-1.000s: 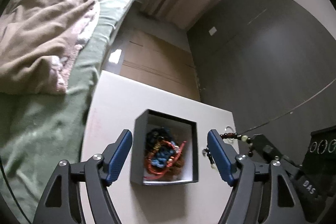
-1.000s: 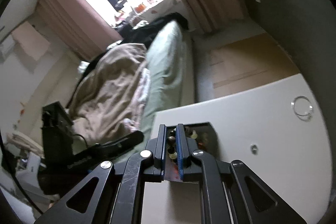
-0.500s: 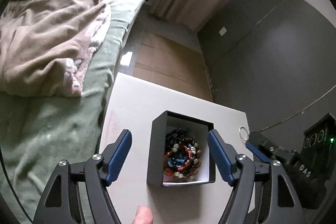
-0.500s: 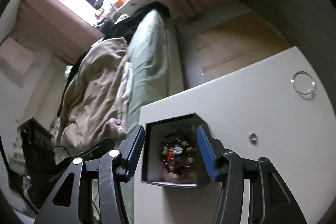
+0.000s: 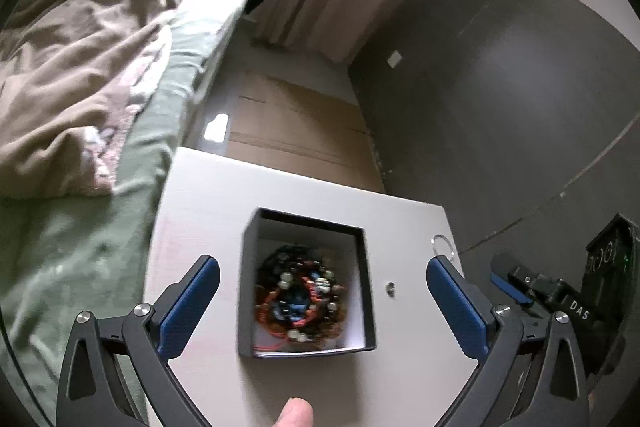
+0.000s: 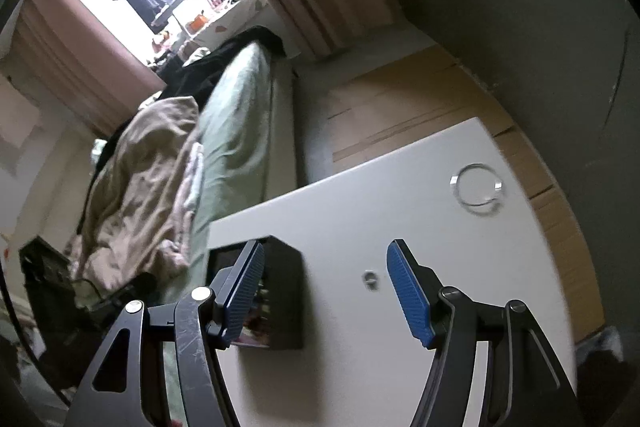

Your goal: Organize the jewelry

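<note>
My left view looks straight down into the black box [image 5: 306,283] at frame centre on the white table [image 5: 208,195], showing its tangled bead bracelets [image 5: 300,297]; my right view catches only the box's dark side, lower left. A second ago my right gripper [image 6: 325,287] pinched beads; now it gapes empty, like my left gripper [image 5: 323,301]. A silver bangle [image 6: 476,190] and small ring [image 6: 370,278] lie outside.

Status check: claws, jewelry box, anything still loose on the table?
Both claws open, left claw, right claw. Box full of beaded jewelry. Silver ring and small stud loose on table.
</note>
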### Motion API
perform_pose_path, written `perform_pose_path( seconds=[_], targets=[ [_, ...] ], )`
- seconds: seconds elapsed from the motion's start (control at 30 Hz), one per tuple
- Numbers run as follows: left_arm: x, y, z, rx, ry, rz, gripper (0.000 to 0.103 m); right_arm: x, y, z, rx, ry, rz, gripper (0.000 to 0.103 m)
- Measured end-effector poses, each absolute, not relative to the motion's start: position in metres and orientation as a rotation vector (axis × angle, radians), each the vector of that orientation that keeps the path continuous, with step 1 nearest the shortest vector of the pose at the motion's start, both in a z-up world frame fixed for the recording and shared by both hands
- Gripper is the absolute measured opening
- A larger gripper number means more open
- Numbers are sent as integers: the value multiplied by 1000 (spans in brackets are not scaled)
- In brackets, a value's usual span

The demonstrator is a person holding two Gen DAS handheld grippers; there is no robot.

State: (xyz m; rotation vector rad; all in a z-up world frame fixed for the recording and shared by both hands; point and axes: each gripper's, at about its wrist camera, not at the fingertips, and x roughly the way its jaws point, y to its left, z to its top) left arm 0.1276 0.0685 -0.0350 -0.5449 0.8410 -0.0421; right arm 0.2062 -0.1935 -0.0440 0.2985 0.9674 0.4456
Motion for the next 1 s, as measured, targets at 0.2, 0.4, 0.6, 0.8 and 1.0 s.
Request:
perform_pose_path(
  seconds=[0.2,0.4,0.6,0.8,1.0],
  targets=[
    [139,33,-35,-471,900,-81,103,211,-219,-50,281,1002,410,65],
    [153,2,-40,-450,983,-116,103,221,-248,-60,339,1050,364,65],
    [164,-21,-40,-362,1041,-97,98,223,-266,-62,359,1060,362,65],
    [173,-48,-39,-269,1062,-111,90,226,-282,-65,388,1066,335,65],
    [184,-71,-52,-230,1116,-121,76,230,-293,-72,384,1086,315,65]
  ],
)
